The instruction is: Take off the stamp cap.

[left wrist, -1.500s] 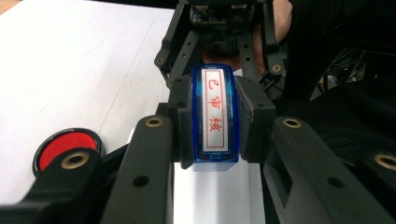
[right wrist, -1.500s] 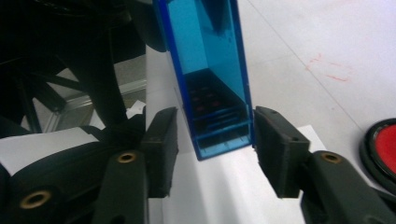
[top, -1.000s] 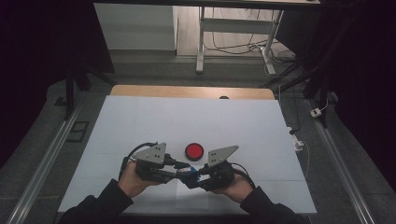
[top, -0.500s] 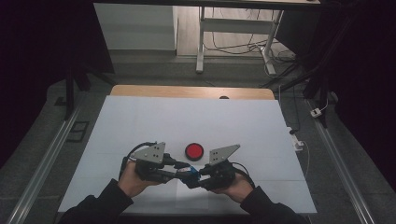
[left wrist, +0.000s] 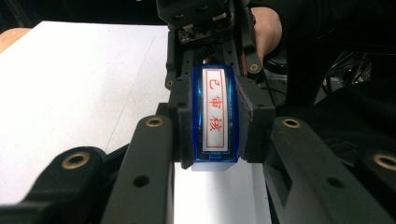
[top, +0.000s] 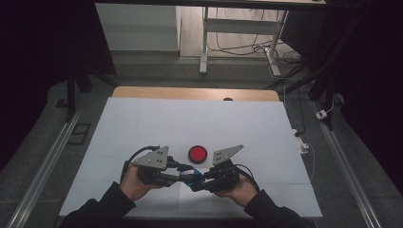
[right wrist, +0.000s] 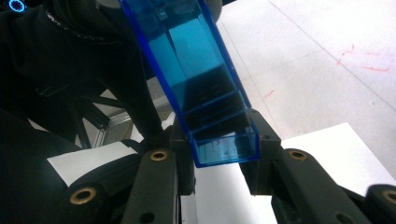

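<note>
A blue see-through stamp (left wrist: 215, 116) with a white label in red characters is clamped between the jaws of my left gripper (left wrist: 215, 140). Its other end sits in my right gripper (right wrist: 226, 158), where the clear blue casing (right wrist: 201, 79) rises away from the jaws. In the high view both grippers meet nose to nose over the near middle of the table: left gripper (top: 180, 174), right gripper (top: 198, 177), with the stamp (top: 189, 174) bridging them. A round red ink pad (top: 197, 153) lies on the table just beyond them.
A white mat (top: 142, 123) covers the table, with a wooden edge (top: 190, 93) at the far side. A white paper sheet (right wrist: 327, 154) lies under the grippers. Metal rails (top: 43, 166) run along both sides. A desk frame and cables (top: 237, 42) stand on the floor beyond.
</note>
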A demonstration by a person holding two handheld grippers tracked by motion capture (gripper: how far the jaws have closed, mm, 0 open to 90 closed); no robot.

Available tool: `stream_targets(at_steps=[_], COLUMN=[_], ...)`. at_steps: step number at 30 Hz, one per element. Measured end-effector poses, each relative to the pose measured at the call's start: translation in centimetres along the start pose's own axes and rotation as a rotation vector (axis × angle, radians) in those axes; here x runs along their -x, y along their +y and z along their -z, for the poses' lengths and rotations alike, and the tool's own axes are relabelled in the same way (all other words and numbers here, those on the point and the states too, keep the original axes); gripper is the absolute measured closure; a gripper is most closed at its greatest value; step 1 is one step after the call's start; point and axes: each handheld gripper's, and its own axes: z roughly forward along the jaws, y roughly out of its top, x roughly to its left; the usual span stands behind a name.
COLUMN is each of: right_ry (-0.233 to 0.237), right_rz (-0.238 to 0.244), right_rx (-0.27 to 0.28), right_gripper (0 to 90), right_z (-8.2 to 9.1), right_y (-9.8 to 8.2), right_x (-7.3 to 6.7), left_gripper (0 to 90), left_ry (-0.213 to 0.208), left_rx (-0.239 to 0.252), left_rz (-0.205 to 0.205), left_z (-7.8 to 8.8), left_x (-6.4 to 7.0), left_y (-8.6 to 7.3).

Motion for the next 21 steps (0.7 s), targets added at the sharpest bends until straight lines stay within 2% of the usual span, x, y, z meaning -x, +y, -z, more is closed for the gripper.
stream_targets(at_steps=[8, 12, 14, 20, 21], right_ry=[-0.031, -0.072, -0.079, -0.146, -0.146], right_rz=[-0.003, 0.043, 0.049, 0.106, 0.106], right_rx=[-0.003, -0.032, -0.039, -0.073, -0.073], right_gripper=[68.4, 68.3, 68.3, 68.3, 68.3], right_z=[0.0, 0.1, 0.1, 0.2, 0.2], right_y=[-0.1, -0.1, -0.1, -0.2, -0.2], right_x=[0.0, -0.3, -0.4, -1.1, -1.1], left_gripper=[70.7, 70.7, 70.7, 70.6, 70.6], left_ry=[0.011, 0.021, 0.026, 0.042, 0.045], left_rx=[0.000, -0.009, -0.011, -0.015, -0.016], left_rz=[0.042, 0.055, 0.064, 0.085, 0.088], left_z=[0.2, 0.2, 0.2, 0.4, 0.5], left_x=[-0.3, -0.3, -0.4, -0.5, -0.5], left_y=[-0.1, -0.2, -0.2, -0.2, -0.3])
